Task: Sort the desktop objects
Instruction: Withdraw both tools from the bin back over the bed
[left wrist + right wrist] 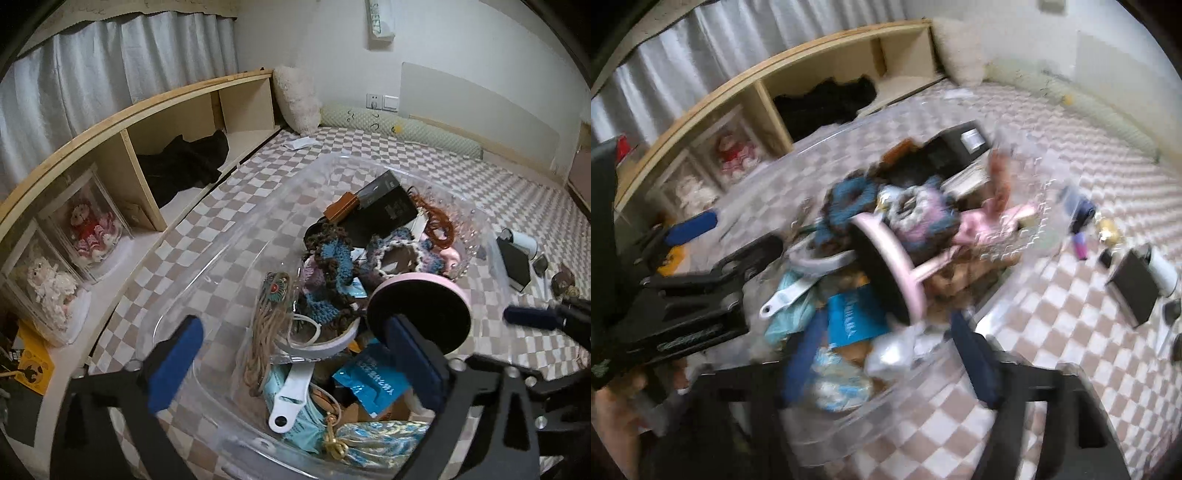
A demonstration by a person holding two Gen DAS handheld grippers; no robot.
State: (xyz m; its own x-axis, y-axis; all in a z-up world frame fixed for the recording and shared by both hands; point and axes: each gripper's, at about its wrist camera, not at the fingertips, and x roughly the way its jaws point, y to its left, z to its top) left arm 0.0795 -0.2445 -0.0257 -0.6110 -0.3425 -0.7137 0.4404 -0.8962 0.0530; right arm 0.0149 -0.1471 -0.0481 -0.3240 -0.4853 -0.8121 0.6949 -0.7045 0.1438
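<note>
Pink round case (pixel 421 314) w/ black face sits tilted on top of the clutter in the clear plastic bin (pixel 207 280), lower centre-right of left wrist view; right wrist view shows it (pixel 886 273) mid-frame, edge-on, pink rim up, but that view is motion-blurred so fine detail is lost. Left view is sharp & shows what the other can't resolve: black box (pixel 384 206) at bin's far end, brown/blue crochet pieces (pixel 332 258) mid-bin, white handle w/ hole (pixel 291 395) low centre, blue packet (pixel 373 384) just right of it, gold-blue brocade pouch (pixel 373 443) at bottom edge, reddish cord (pixel 439 221) by the far right wall. Right view alone shows a hand (pixel 613 417) at lower left gripping the other tool, plus small bits on the checkered mat (pixel 1052 369) at right: black-and-white device (pixel 1141 291), pink-purple item (pixel 1080 247). Left gripper (pixel 295 365): jaws spread wide, blue pads either side of the bin contents, the right-hand pad overlapping the case's black face in frame, contact can't tell; nothing clamped. Right gripper (pixel 890 362): jaws apart, angled down over bin's near end, holding nothing; its blue tip also pokes in at right edge of left view. Wooden shelf (pixel 122 155) w/ dolls in clear boxes (pixel 88 229) upper left.
</note>
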